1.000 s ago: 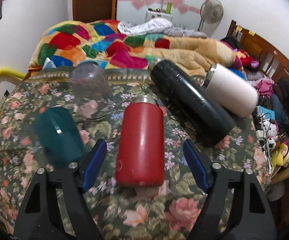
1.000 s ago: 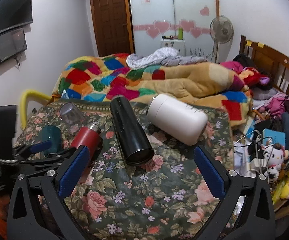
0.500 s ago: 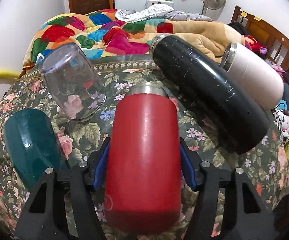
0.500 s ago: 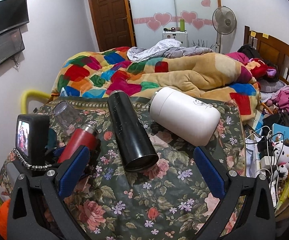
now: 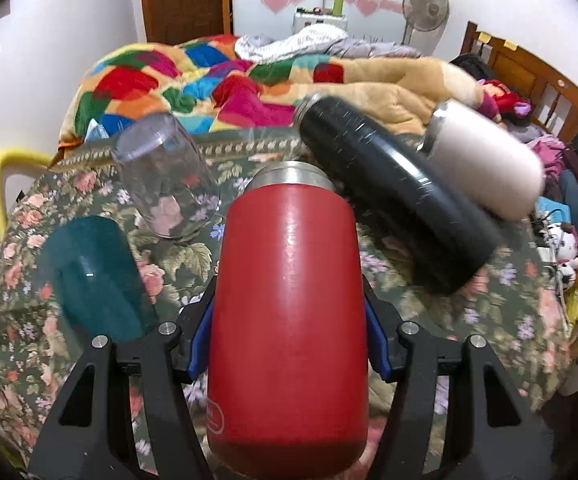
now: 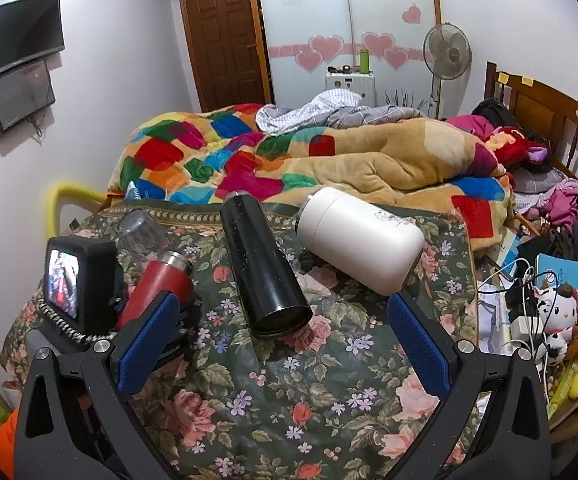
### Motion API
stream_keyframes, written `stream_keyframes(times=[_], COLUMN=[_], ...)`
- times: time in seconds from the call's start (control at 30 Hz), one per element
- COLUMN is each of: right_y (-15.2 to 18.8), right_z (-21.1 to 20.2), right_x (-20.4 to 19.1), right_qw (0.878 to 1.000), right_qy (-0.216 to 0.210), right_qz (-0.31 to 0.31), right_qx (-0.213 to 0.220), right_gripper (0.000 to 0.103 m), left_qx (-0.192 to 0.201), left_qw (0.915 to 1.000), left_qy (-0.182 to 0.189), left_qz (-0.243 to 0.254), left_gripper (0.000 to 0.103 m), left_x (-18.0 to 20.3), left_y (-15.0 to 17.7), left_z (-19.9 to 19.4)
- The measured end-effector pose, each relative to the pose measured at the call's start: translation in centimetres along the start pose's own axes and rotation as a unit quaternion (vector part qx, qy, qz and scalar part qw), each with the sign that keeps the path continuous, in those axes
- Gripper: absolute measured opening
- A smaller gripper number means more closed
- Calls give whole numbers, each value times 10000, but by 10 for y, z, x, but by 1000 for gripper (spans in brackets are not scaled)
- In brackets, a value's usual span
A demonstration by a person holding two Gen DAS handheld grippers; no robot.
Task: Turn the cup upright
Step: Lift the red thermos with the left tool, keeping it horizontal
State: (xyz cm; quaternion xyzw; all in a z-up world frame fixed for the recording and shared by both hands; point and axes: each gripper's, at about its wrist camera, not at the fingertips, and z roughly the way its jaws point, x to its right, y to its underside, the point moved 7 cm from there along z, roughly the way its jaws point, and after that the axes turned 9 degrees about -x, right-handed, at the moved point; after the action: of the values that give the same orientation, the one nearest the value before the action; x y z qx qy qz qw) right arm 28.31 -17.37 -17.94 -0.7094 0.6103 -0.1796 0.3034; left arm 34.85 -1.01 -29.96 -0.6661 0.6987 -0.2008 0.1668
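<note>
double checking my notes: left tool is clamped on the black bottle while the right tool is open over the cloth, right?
Not quite. The left wrist view shows the left tool clamped on the red bottle; the black bottle lies free. The right tool is open over the cloth.

Left tool [image 5: 289, 344] is occupied: its blue pads clamp the red flask [image 5: 289, 312]. Left of it, the teal cup [image 5: 93, 276] lies close beside; the clear glass [image 5: 165, 184] stands beyond. To the right, the black flask [image 5: 397, 200] lies diagonally, the white flask [image 5: 485, 160] just behind it. Right tool [image 6: 285, 344] hangs wide apart over bare floral surface [image 6: 289, 408]; the black flask's end lies just ahead.
</note>
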Motion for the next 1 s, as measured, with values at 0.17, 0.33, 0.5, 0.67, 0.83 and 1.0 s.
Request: stream_keyframes(times=[0.17, 0.33, 0.5, 0.67, 0.83, 1.0], right_y=[1, 2, 7, 14, 23, 30], right_z=[-26, -53, -74, -84, -85, -76], right_x=[-2, -2, 2, 10, 19, 29], right_qw=[9998, 9988, 9978, 9977, 9982, 9989], right_qy=[-70, -70, -38, -12, -1, -39], right_qz=[3, -47, -79, -80, -24, 122], right_qx=[211, 481, 652, 674, 600, 460], right_gripper=[103, 103, 103, 103, 103, 103], left_qx=[316, 475, 340, -52, -516, -665], left_qw=[9993, 9980, 9974, 9967, 9956, 9954], left_qy=[48, 193, 308, 437, 510, 325], left_qz=[167, 359, 563, 677, 594, 611], left_gripper=[61, 61, 61, 61, 61, 61], left_x=[10, 29, 56, 84, 94, 98], left_y=[2, 8, 24, 46, 62, 69], left_z=[-45, -79, -83, -59, -25, -1])
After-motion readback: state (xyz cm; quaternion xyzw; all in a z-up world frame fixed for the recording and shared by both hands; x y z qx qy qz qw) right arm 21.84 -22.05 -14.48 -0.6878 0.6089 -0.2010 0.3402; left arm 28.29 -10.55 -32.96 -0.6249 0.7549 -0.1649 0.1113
